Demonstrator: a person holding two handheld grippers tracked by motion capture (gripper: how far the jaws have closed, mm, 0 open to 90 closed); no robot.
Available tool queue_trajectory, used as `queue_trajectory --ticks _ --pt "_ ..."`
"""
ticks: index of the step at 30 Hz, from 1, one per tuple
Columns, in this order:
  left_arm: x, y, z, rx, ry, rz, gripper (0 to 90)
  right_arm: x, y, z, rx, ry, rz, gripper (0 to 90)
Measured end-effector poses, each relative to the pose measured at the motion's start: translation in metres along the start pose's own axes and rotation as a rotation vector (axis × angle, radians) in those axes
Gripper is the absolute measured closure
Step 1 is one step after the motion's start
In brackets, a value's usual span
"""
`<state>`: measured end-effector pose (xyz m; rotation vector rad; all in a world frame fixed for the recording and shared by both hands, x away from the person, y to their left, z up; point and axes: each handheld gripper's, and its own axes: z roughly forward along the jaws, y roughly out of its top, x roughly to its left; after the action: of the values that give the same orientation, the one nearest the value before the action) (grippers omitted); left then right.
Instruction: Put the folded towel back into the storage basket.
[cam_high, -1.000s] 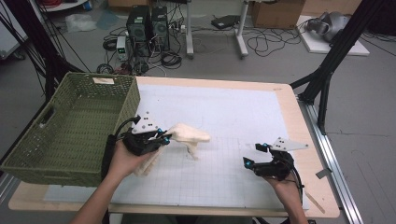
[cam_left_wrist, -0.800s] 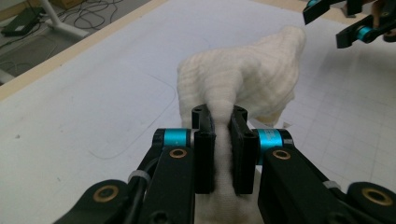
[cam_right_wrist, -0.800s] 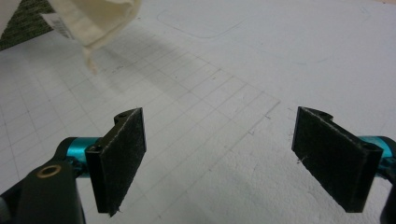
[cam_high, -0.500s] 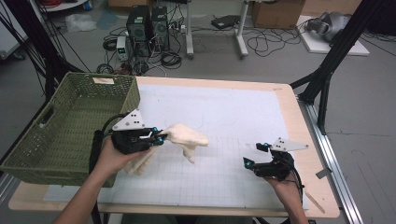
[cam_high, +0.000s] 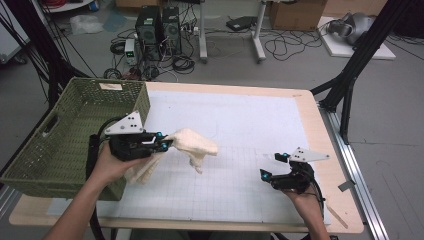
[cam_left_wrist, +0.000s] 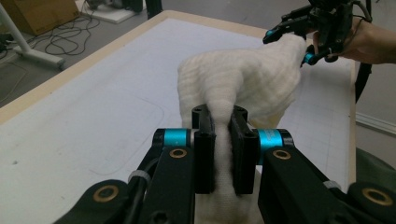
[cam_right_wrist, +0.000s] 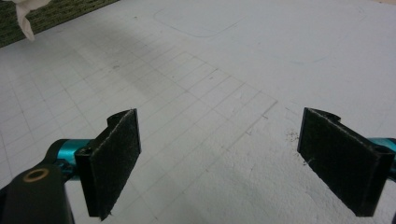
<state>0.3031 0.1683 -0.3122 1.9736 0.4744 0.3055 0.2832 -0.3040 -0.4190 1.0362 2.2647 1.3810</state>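
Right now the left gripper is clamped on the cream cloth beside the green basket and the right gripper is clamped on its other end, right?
Not quite. The right gripper holds nothing: the right gripper view shows its jaws wide apart over the bare white mat. The left gripper does clamp the cream cloth beside the green basket.

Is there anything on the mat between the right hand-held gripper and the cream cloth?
No. In the high view, only bare gridded mat lies between the right hand-held gripper and the cream cloth.

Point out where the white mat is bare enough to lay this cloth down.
The white mat is bare across its far half and middle, between the green basket and the right claw. It is crowded only at the near left, where the left claw holds the cloth beside the basket.
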Motion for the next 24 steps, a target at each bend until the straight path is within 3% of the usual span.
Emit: queue_trajectory --ticks 24 --pt "0.013 0.011 -0.028 -0.028 0.048 -0.008 81.8 -0.001 0.000 0.002 0.002 -0.010 -0.006 12.2"
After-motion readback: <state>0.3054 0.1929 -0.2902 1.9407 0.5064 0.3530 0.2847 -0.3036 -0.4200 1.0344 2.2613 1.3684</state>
